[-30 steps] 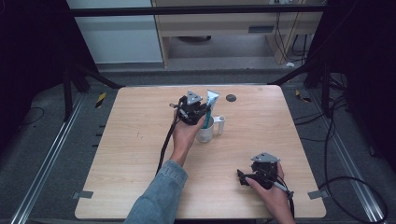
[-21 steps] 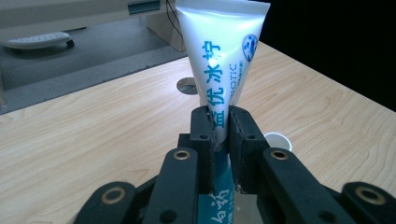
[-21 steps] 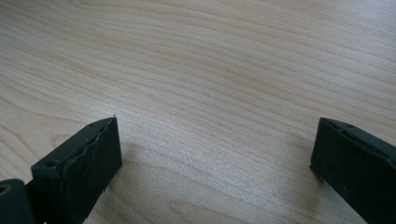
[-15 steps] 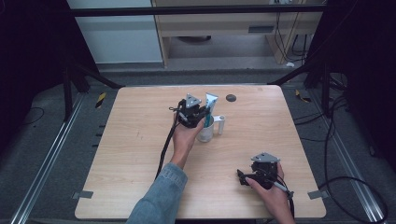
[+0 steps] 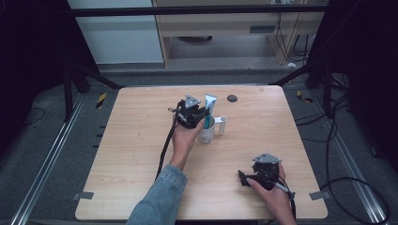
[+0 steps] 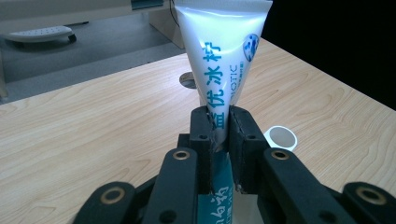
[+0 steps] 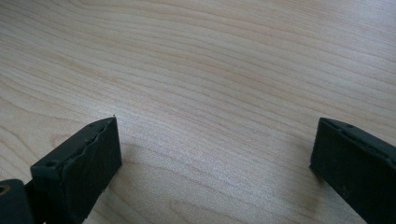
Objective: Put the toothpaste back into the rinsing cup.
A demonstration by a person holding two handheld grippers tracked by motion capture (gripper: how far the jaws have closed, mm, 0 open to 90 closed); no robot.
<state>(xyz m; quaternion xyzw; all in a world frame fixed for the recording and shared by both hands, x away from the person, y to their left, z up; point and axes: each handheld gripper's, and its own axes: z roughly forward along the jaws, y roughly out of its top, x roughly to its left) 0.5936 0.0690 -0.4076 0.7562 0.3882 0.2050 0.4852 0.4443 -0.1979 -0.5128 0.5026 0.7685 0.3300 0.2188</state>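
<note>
Two claws are present. Left claw [image 6: 219, 133]: clenched on a toothpaste tube [image 6: 223, 60], pads pressing its flat body low down, crimped end pointing up. In the high view the tube [image 5: 210, 104] stands upright in a white cup [image 5: 206, 133] near the middle of the surface [image 5: 141, 150]. Judgement: the low pinch keeps the tube vertical so it can pass the cup rim cleanly, whether going in or coming out. A small white cylinder [image 5: 221, 125] stands just beside the cup. Left hand [image 5: 184, 140] reaches forward from a denim sleeve [image 5: 159, 201], wrist level, claw over the cup. Right claw [image 7: 215, 154]: released, jaws wide apart with bare wood between, parked near the front edge, well apart from the cup.
</note>
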